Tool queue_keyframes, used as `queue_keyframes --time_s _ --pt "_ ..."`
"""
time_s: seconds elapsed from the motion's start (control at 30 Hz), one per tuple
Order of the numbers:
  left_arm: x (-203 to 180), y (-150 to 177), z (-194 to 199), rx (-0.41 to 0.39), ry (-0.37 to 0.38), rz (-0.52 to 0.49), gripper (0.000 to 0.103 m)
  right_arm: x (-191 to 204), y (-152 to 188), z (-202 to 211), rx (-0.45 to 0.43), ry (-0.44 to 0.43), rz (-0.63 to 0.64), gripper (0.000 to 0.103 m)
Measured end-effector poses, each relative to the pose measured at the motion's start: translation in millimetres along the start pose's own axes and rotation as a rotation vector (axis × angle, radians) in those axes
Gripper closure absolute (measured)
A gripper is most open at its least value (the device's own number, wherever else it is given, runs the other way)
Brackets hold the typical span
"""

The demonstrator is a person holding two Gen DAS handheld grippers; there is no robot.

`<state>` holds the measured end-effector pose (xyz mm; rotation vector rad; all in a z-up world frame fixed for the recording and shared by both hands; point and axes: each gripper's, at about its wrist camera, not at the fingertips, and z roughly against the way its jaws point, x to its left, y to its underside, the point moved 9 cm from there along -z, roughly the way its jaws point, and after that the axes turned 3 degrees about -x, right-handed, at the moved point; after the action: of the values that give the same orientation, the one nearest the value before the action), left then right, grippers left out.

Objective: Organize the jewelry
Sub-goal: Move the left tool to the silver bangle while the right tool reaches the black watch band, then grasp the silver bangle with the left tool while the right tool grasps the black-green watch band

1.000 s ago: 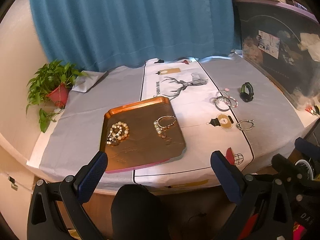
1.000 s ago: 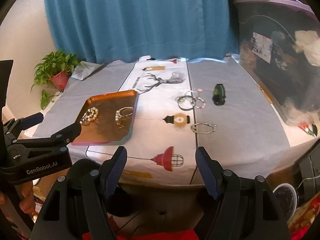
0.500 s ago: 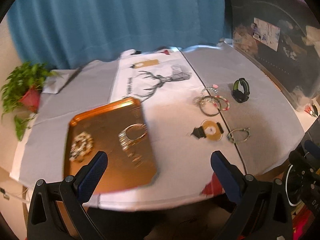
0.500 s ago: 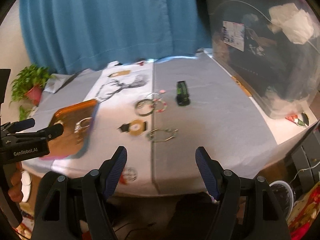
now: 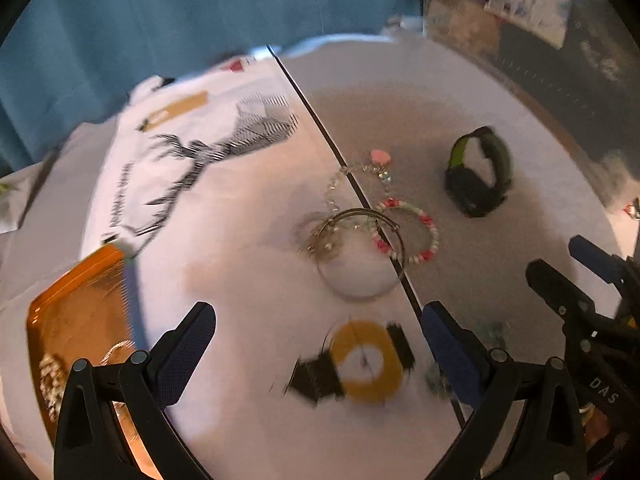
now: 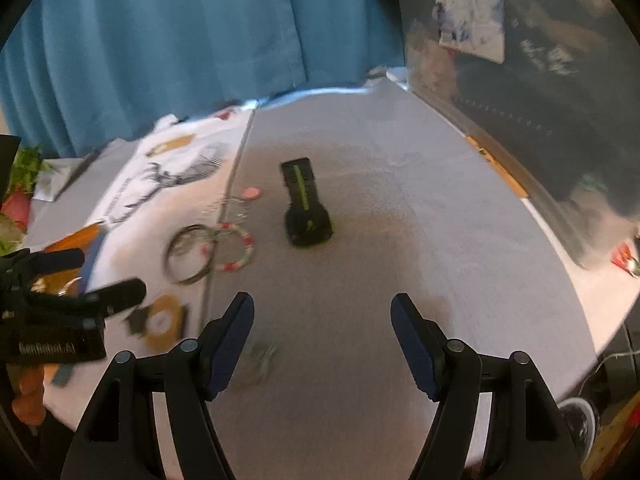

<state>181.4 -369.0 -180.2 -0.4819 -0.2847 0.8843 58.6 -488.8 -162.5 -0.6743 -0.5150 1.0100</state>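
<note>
My left gripper [image 5: 318, 330] is open and empty above the white printed cloth. Ahead of it lie a silver bangle [image 5: 362, 254], a pink-and-white bead bracelet [image 5: 416, 234] and a clear bead chain with a pink charm [image 5: 378, 158]. A black-and-green watch band [image 5: 480, 174] stands to the right. The orange tray [image 5: 76, 308] holds pearl bracelets [image 5: 50, 376] at the left. My right gripper [image 6: 322, 328] is open and empty over the grey cloth, short of the watch band [image 6: 306, 210]. A blurred small bracelet [image 6: 260, 356] lies by its left finger.
A blue curtain [image 6: 180, 40] hangs behind the table. A dark clear bin [image 6: 540, 80] stands along the right edge. A potted plant [image 6: 18, 192] sits at the far left. The left gripper shows in the right wrist view [image 6: 72, 280].
Both grippers have moved forward over the table and to the right. The jewelry looms larger and the tray has slid to the left of view. Both stay open.
</note>
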Motion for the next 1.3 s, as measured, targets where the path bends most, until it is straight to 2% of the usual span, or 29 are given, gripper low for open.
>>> queue_keyframes --time_s 0.17,0.23,0.33,0.5,0.53,0.6,0.63,0.67,0.73,0.97,1.13,1.17,1.2,1.3 --pt "-5 -8 -36 0.065 0.033 0.032 0.001 0 -8 -58 0.06 -0.009 0.025 0.032" --pt "-3 -10 -45 0.081 0.028 0.038 0.001 1 -15 -76 0.054 0.004 0.056 0.03" --pt "2 -13 -49 0.071 0.031 0.062 0.0 3 -23 -90 0.053 0.028 0.107 0.026" --pt "2 -13 -50 0.075 0.035 0.051 0.0 4 -33 -101 0.056 0.02 0.115 0.021" --pt "3 -13 -50 0.08 0.037 0.053 0.003 4 -34 -103 0.056 0.02 0.118 0.02" --pt "4 -15 -42 0.061 0.041 0.067 0.03 4 -35 -103 0.056 0.017 0.119 0.022" --pt "3 -15 -37 0.05 0.051 0.066 0.046 5 -36 -102 0.05 0.015 0.122 0.036" --pt "1 -15 -32 0.054 0.071 0.063 0.046 7 -36 -99 0.039 0.0 0.129 0.059" --pt "-1 -11 -25 0.071 0.15 0.085 0.046 11 -35 -92 0.016 0.015 0.162 0.059" --pt "12 -7 11 0.01 0.148 0.091 0.046 5 -26 -69 -0.007 0.006 0.124 0.06" --pt "27 -2 56 -0.063 0.124 0.101 0.046 0 -30 -34 -0.048 0.008 0.091 0.061" --pt "32 0 64 -0.076 0.119 0.11 0.046 1 -32 -24 -0.063 0.006 0.091 0.091" --pt "37 3 72 -0.086 0.114 0.119 0.046 4 -34 -13 -0.084 0.005 0.108 0.1" --pt "51 9 85 -0.103 0.089 0.133 0.046 12 -40 2 -0.105 -0.002 0.125 0.102"
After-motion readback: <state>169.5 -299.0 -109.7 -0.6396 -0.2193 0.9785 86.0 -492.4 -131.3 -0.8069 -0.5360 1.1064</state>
